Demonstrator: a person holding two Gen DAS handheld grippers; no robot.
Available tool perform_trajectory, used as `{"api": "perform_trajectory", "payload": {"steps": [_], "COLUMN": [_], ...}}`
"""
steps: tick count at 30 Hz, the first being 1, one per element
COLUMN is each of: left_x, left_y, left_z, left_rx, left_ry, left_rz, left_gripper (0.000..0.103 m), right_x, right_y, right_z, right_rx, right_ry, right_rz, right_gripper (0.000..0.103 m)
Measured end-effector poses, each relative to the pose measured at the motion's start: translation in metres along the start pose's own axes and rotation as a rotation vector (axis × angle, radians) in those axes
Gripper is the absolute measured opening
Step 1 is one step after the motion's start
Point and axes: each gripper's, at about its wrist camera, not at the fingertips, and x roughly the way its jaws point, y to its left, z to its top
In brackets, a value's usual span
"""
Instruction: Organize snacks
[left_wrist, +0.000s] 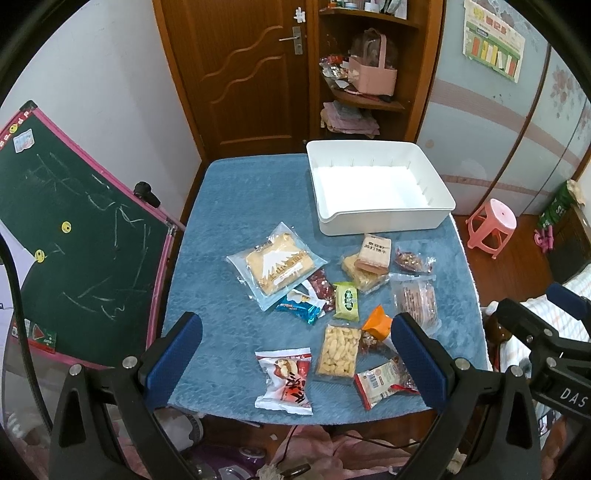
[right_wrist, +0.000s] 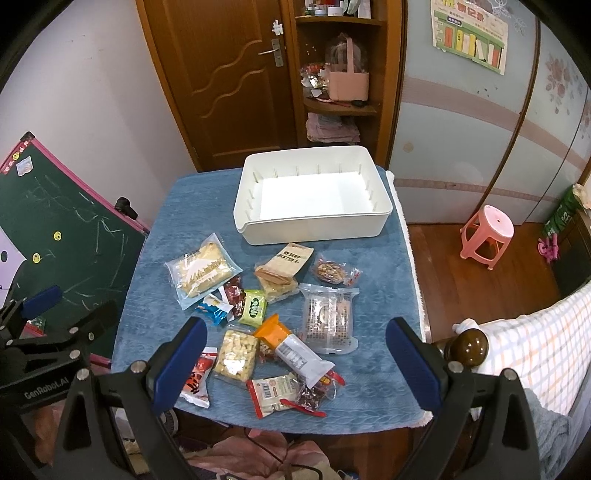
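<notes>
Several snack packs lie on a blue-towelled table (left_wrist: 229, 229): a large cracker bag (left_wrist: 275, 264), a green pack (left_wrist: 346, 301), a clear puff pack (left_wrist: 338, 349), a red-and-white pack (left_wrist: 284, 380) and a clear wafer pack (right_wrist: 327, 319). An empty white bin (left_wrist: 380, 186) stands at the far right of the table; it also shows in the right wrist view (right_wrist: 314, 195). My left gripper (left_wrist: 295, 354) is open, above the near edge. My right gripper (right_wrist: 295, 362) is open, above the near snacks.
A green chalkboard (left_wrist: 74, 236) leans at the table's left. A wooden door (left_wrist: 243, 74) and shelves (left_wrist: 365, 74) are behind. A pink stool (right_wrist: 487, 232) stands on the floor to the right. A checked cloth on a rail (right_wrist: 532, 339) is near right.
</notes>
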Motion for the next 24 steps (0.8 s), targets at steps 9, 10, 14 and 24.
{"api": "perform_trajectory", "payload": {"steps": [9, 10, 14, 24], "left_x": [0.005, 0.007, 0.013, 0.033], "left_y": [0.01, 0.01, 0.011, 0.014], "left_z": [-0.002, -0.002, -0.002, -0.004], "left_rx": [-0.014, -0.016, -0.016, -0.005], "left_ry": [0.019, 0.022, 0.036, 0.065], "left_rz": [-0.032, -0.033, -0.038, -0.055], "left_gripper": [0.102, 0.102, 0.102, 0.102], "right_x": [-0.001, -0.001, 0.002, 0.025], "right_y": [-0.001, 0.0, 0.001, 0.001], "right_z": [0.003, 0.004, 0.005, 0.002], "right_rx": [-0.001, -0.002, -0.014, -0.063], "right_ry": [-0.012, -0.013, -0.016, 0.016], "right_rz": [0.023, 0.024, 0.042, 0.056], "right_gripper": [0.098, 0.098, 0.098, 0.098]}}
